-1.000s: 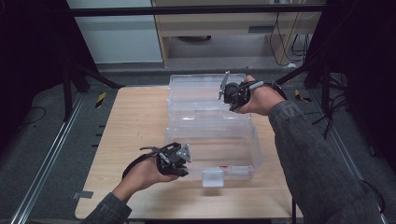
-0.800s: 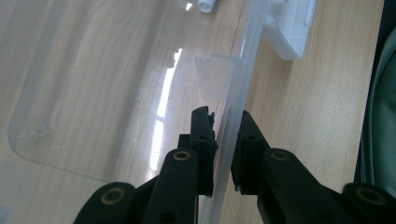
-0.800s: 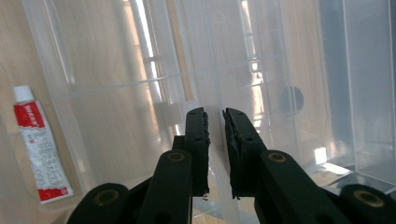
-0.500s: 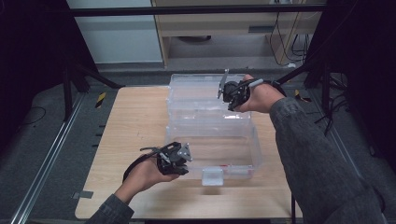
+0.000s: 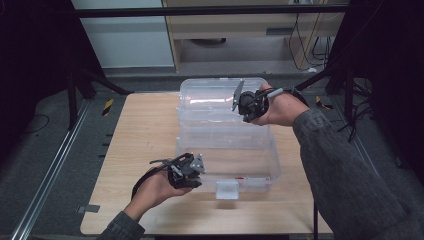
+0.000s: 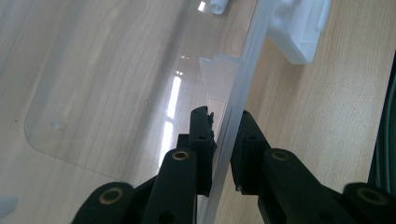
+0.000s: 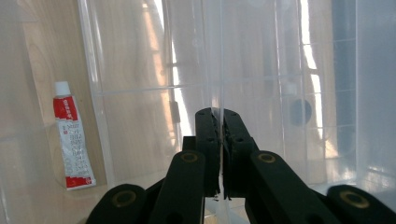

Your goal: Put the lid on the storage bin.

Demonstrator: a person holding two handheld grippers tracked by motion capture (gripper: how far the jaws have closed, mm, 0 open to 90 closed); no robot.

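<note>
Pinching the bin rims, both claws; right claw view reveals a tube.

No legible text anywhere. Small red-and-white tube w/ white cap, lying inside the clear plastic storage box, carries rows of white print on its red band and dark print on the white part, but chars too small and blurred to read. No brand, nr or sign legible on box, its white latch or the light wooden table
</note>
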